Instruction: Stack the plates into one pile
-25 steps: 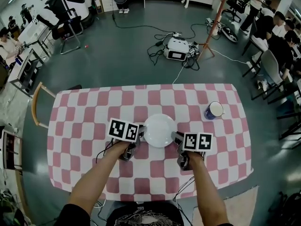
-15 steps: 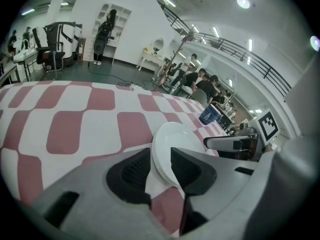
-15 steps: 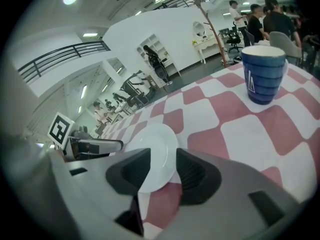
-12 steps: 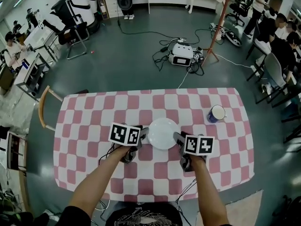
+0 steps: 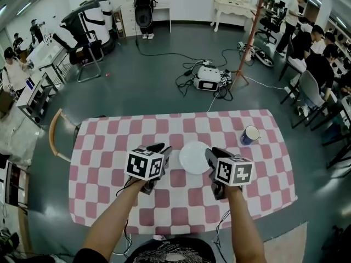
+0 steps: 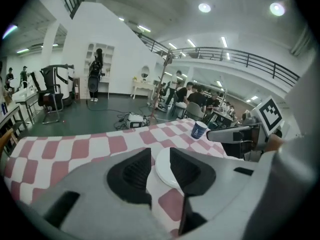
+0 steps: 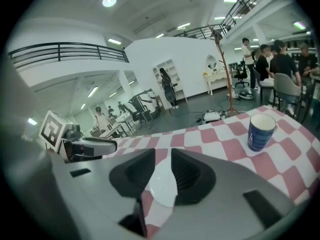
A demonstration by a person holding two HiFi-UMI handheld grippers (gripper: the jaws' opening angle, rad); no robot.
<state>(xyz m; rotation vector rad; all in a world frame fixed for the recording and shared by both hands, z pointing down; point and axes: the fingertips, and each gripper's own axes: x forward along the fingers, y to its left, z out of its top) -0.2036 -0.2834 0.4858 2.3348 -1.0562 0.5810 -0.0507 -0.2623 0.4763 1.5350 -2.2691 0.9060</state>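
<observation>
Black shirt [image 5: 143,255], white print, bare forearms [image 5: 112,215]

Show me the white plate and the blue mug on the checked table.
white plate [image 5: 195,157], head view, middle of its top face.
blue mug [image 5: 250,135], head view, middle of the mug, just below its opening.

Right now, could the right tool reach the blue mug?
Probably yes: only bare checked cloth lies between the right tool, its empty jaws closing, and the blue mug.

White plate [image 5: 194,157], blue mug [image 5: 250,135], pink-and-white checked tablecloth [image 5: 109,147]
</observation>
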